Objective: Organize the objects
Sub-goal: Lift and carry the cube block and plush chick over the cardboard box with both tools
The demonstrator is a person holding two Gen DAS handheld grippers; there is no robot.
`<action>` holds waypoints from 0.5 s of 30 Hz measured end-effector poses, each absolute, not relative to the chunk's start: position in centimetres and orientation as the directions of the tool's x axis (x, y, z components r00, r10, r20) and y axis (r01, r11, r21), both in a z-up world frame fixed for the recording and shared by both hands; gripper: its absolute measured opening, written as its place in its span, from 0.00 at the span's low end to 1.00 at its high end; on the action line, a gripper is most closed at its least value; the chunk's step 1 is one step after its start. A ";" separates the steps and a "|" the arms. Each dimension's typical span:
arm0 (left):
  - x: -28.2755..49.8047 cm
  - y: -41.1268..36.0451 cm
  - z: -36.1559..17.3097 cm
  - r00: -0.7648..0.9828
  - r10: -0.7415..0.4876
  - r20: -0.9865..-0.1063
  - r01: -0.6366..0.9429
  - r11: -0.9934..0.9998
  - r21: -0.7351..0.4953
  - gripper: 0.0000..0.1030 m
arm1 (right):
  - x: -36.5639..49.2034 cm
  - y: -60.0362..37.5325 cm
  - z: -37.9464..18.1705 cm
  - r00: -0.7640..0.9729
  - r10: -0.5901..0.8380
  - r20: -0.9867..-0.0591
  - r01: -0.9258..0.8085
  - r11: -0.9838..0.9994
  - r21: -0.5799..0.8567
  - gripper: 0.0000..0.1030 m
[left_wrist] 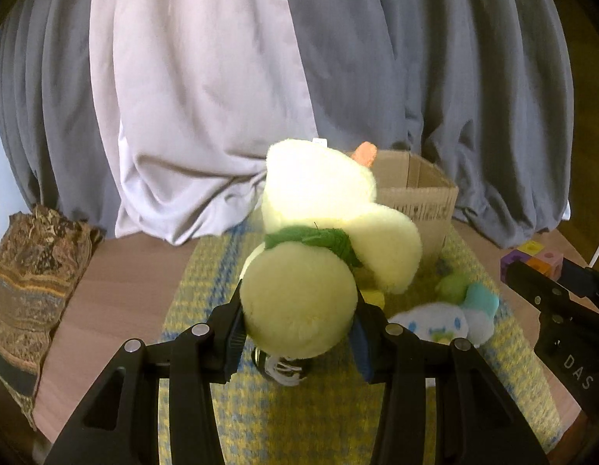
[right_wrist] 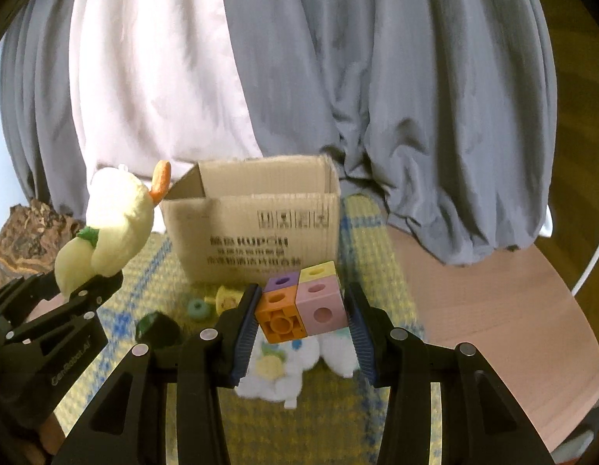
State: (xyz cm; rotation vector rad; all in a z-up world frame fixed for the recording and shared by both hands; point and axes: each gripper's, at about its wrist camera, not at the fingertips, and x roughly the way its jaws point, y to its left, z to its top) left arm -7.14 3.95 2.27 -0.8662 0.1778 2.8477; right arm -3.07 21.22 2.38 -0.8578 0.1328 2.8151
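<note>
My left gripper [left_wrist: 297, 329] is shut on a pale yellow plush duck [left_wrist: 322, 240] with a green scarf and an orange beak, held above the mat. It also shows at the left of the right wrist view [right_wrist: 113, 228]. My right gripper [right_wrist: 303, 317] is shut on a block of joined coloured cubes [right_wrist: 303, 302], orange, pink, purple and yellow, held in front of an open cardboard box [right_wrist: 256, 228]. The box stands at the back of the mat [left_wrist: 419, 193].
A yellow and blue woven mat [left_wrist: 206, 290] covers a round wooden table [right_wrist: 493, 317]. On the mat lie a white plush toy [left_wrist: 439, 321], a teal ring [right_wrist: 198, 309], a dark round object [right_wrist: 159, 327] and small yellow pieces. Grey and white curtains hang behind. A patterned cloth [left_wrist: 31, 271] lies at left.
</note>
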 end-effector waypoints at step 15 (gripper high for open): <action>-10.4 5.3 5.7 -0.849 0.149 -0.507 -0.214 -0.974 0.072 0.44 | -6.8 21.9 5.6 -0.854 0.142 -0.501 -0.193 -0.980 0.051 0.43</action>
